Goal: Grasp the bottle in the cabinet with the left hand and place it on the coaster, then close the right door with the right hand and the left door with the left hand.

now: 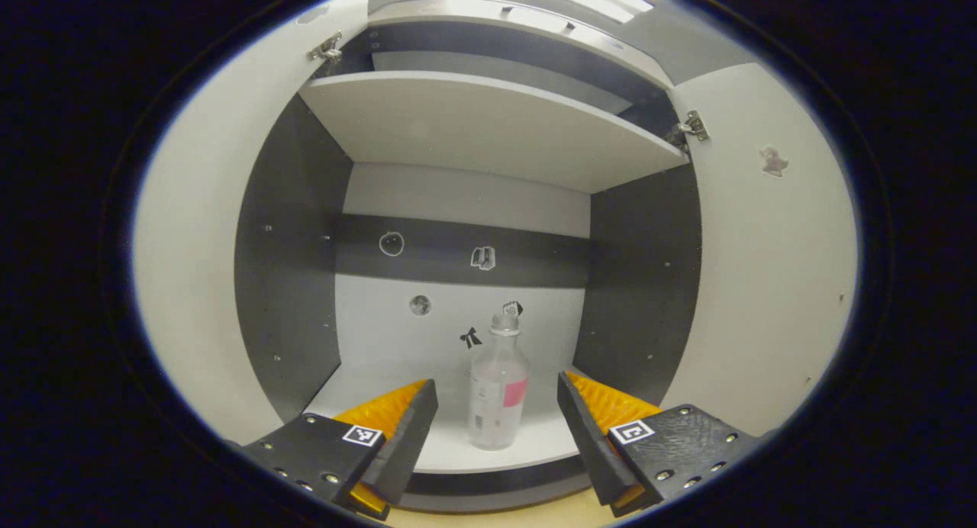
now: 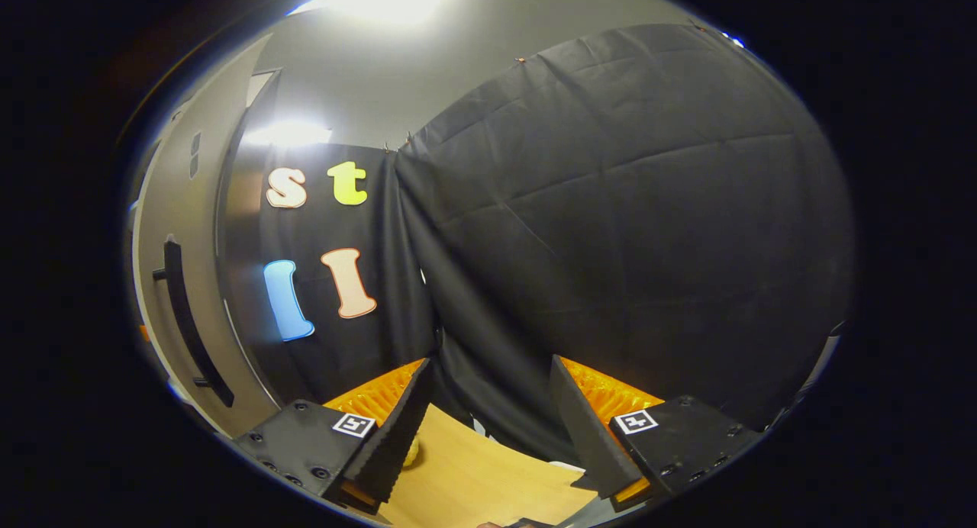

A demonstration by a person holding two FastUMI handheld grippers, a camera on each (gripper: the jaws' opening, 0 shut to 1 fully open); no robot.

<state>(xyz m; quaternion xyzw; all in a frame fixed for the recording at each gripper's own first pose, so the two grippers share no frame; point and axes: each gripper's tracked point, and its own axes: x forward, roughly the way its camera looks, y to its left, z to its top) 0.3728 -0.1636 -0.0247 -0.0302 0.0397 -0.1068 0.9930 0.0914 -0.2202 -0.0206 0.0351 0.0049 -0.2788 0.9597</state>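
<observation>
Open cabinet (image 1: 290,284), bottle (image 1: 498,383) upright inside, unobstructed; both hand-held grippers (image 1: 498,413) (image 2: 486,417) spread, empty

I am seeing a clear plastic bottle with a pale cap and a pink-and-white label (image 1: 498,387) standing upright on the white lower shelf of the grey-and-white cabinet (image 1: 488,123), near its front edge. Both white cabinet doors, left (image 1: 195,284) and right (image 1: 763,268), are hanging wide open.

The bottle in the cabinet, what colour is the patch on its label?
Pink, on a clear bottle with a pale cap; the left gripper view shows it best.
</observation>
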